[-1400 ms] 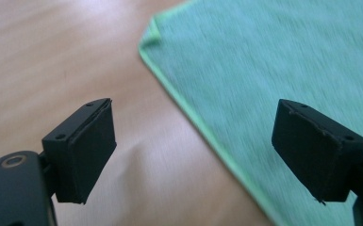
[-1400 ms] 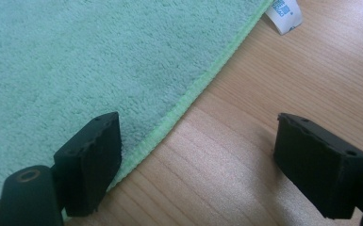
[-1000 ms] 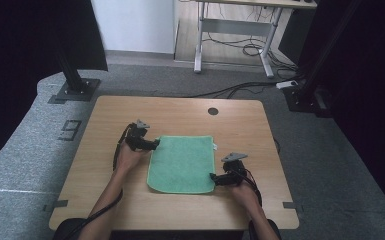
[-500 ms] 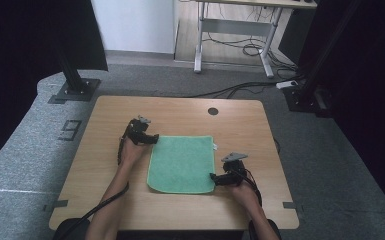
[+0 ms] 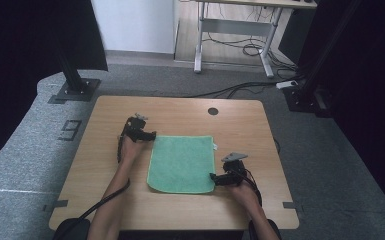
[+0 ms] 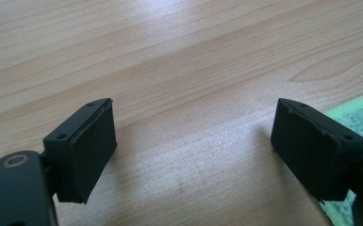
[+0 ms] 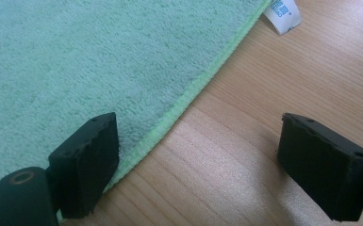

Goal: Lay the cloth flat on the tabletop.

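Nearest the person, the right gripper [image 5: 219,179] sits low at the near right corner of the flat green terry-cloth towel [image 5: 182,163], which lies spread on the pale wooden table [image 5: 240,125] between the two hands. In the right gripper view its jaws stand wide apart and clamp nothing: the towel's stitched edge [image 7: 195,92] runs between them, one jaw over the cloth and the other over bare wood, so the corner lies just ahead, ready to be pinched. The towel's long axis runs away from the person, toward its white care label [image 7: 283,12] at the far right corner. Farther off, the left gripper [image 5: 150,134] points at the far left corner. Its jaws are likewise apart and empty, over bare wood, with the cloth just beside its right jaw. The right gripper looks the better placed to grasp.
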Demonstrator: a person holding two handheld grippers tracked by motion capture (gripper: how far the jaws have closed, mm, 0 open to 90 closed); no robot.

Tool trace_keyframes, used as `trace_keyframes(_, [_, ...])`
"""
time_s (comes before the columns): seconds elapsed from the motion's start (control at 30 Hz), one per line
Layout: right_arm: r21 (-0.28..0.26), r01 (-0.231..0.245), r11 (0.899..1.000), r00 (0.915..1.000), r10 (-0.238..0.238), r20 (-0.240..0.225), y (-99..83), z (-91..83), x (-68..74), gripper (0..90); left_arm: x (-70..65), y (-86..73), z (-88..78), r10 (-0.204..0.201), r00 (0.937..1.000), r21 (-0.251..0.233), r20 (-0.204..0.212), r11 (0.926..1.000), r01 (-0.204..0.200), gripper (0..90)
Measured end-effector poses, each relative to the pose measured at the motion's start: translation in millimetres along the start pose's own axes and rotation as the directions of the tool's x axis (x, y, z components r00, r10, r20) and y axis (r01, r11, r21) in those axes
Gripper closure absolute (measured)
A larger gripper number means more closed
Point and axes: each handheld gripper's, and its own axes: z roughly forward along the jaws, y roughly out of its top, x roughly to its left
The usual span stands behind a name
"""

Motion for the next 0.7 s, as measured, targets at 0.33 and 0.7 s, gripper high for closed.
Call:
trace_keyframes(0.33, [-0.007,-0.002,1.0,1.0,0.002,-0.003,-0.9,0.4,-0.6,11.9,-28.7,-4.0,-70.1,0.116,0.986,-0.126,0.12,0.9869,-0.1,13.9])
trace_keyframes(0.7, [-0.014,-0.004,1.0,1.0,0.004,0.004,-1.5,1.5,-1.3,9.5,-59.9,-73.2,-104.1,0.169,0.9663,-0.075,0.194,0.9847,-0.157,13.0])
